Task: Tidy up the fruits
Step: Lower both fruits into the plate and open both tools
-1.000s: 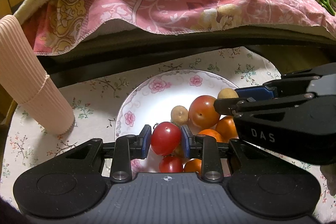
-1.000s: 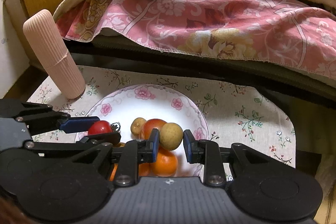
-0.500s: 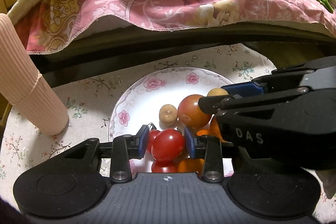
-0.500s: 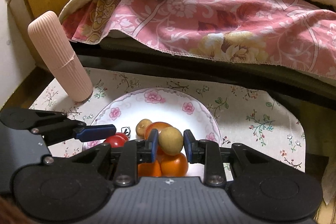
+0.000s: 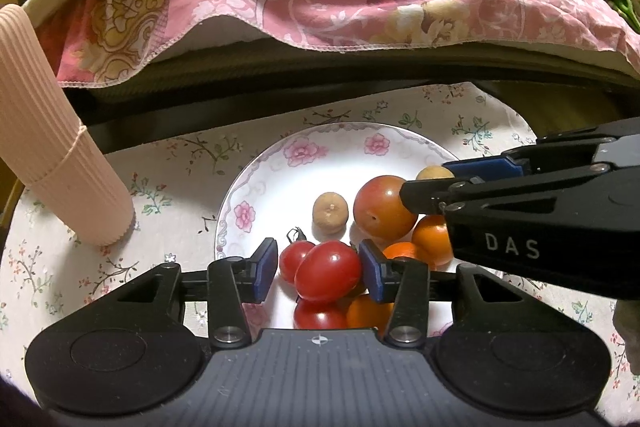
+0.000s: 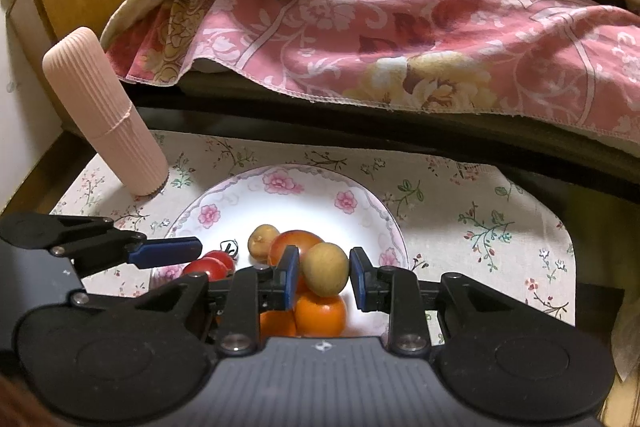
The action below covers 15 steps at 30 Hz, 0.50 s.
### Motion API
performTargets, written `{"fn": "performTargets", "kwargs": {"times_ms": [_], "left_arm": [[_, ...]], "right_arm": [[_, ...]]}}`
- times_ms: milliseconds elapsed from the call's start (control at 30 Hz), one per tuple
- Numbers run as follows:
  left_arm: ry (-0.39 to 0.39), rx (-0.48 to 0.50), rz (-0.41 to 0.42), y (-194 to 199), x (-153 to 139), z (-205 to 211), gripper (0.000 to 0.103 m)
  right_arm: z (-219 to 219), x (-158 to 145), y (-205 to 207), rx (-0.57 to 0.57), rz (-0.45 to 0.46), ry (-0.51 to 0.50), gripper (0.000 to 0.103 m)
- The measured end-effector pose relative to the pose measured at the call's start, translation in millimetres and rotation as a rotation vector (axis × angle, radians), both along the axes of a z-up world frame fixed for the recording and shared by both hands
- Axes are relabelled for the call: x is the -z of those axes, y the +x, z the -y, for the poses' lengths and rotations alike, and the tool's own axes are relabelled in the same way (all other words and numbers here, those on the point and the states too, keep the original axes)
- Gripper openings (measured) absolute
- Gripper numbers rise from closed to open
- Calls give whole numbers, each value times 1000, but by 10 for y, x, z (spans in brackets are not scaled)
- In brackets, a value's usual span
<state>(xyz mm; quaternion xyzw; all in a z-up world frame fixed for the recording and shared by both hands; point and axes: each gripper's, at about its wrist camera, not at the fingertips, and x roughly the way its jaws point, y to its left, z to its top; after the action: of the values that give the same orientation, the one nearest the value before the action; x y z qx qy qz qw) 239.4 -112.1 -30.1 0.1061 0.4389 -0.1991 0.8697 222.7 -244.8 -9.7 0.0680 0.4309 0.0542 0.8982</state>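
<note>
While the left tool [image 5: 318,269] stands open around a glossy red oval tomato [image 5: 328,277], whose long axis tilts up to the right, the right tool [image 6: 324,273] stands slightly open around a tan, matte, roundish fruit [image 6: 325,269]. Both fruits lie among oranges [image 6: 320,313] on the white flower-rimmed plate [image 5: 320,155].

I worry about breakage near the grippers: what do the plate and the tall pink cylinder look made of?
The plate looks like glazed ceramic: glossy white with printed pink flowers and a bright glare. The tall pink cylinder looks like matte ribbed plastic or silicone, with fine lengthwise grooves and no shine; which one, the views cannot settle.
</note>
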Motion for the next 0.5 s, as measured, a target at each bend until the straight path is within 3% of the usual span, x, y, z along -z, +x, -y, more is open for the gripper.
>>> {"fn": "performTargets", "kwargs": {"times_ms": [500], "left_arm": [[2,-22,-19,29,-46,-42,61]], "right_arm": [[51,2,-42,19,-55,27,30]]}}
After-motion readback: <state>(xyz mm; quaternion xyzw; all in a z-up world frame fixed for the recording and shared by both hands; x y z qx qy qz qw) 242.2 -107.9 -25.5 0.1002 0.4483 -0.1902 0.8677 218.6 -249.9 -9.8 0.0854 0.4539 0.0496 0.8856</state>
